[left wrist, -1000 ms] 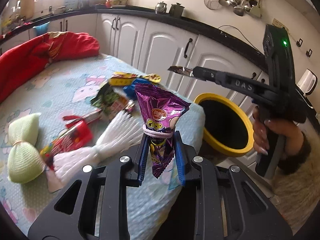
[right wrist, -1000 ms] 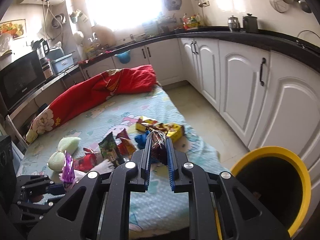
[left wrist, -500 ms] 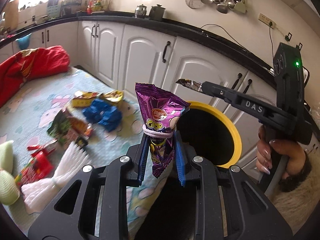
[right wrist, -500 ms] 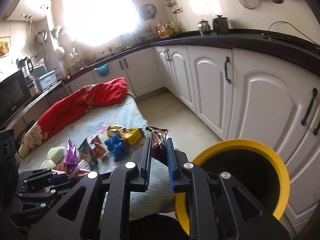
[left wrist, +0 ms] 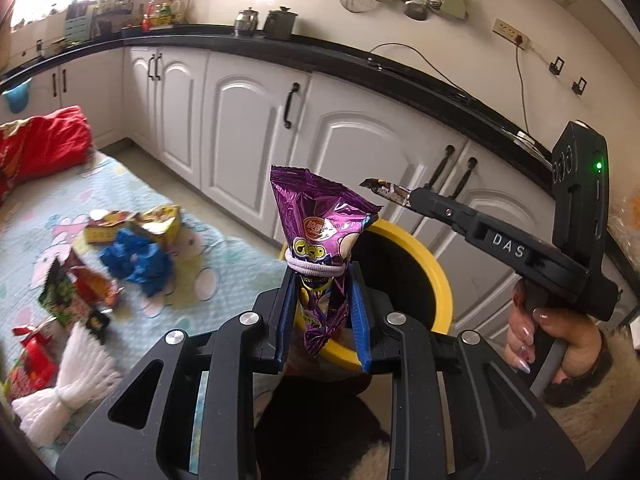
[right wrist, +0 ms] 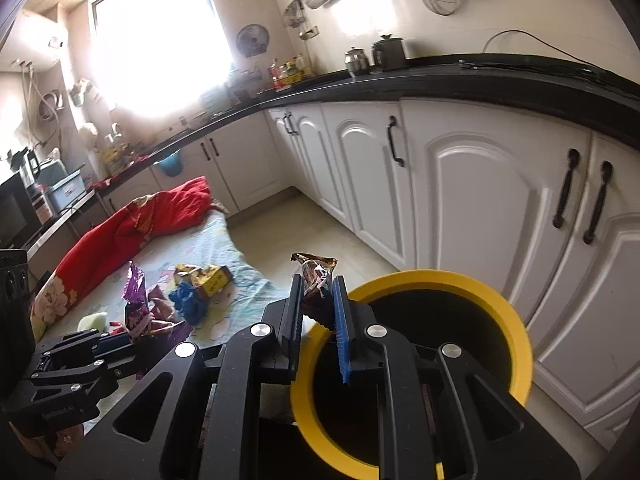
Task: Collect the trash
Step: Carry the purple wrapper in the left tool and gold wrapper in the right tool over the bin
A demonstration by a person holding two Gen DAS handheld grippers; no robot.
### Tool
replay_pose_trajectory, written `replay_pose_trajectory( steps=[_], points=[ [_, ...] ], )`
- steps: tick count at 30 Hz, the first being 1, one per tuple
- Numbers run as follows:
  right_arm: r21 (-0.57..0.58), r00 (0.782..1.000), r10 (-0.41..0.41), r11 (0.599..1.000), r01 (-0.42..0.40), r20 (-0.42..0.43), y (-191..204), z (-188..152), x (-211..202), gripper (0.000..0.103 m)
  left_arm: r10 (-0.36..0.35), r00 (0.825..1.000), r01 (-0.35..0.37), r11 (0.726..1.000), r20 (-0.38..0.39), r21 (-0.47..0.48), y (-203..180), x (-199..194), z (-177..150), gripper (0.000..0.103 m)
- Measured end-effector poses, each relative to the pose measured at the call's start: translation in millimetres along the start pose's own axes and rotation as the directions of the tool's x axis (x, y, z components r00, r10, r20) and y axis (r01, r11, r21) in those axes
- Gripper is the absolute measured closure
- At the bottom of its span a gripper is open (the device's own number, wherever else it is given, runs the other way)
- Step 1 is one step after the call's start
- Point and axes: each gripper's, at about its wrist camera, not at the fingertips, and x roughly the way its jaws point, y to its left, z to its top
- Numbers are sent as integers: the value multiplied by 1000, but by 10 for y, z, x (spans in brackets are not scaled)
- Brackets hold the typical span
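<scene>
Two grippers, left gripper (left wrist: 322, 276) clamped on purple packet (left wrist: 316, 224), right gripper (right wrist: 318, 284) on half-hidden brown wrapper (right wrist: 314, 270).

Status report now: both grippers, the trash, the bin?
Left gripper shut on purple snack bag. Right gripper shut on brown wrapper, at yellow bin rim. More wrappers on the bed. Nothing blocks the bin.

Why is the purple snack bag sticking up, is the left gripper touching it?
Touching. In the left wrist view, the left gripper has its blue fingers pressed against both sides of the purple snack bag, holding it upright.
</scene>
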Motion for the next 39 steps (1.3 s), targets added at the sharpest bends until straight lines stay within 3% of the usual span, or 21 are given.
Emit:
replay_pose_trajectory(
  steps=[17, 39],
  points=[
    [84, 996, -93, 992, 94, -5, -534, -148, -124, 89, -56, 997, 58, 998, -58, 39, -354, 479, 16, 84],
    [171, 985, -119, 975, 140, -129, -902, -456, 184, 89, -72, 980, 82, 996, -187, 47, -400, 1160, -231, 84]
  ],
)
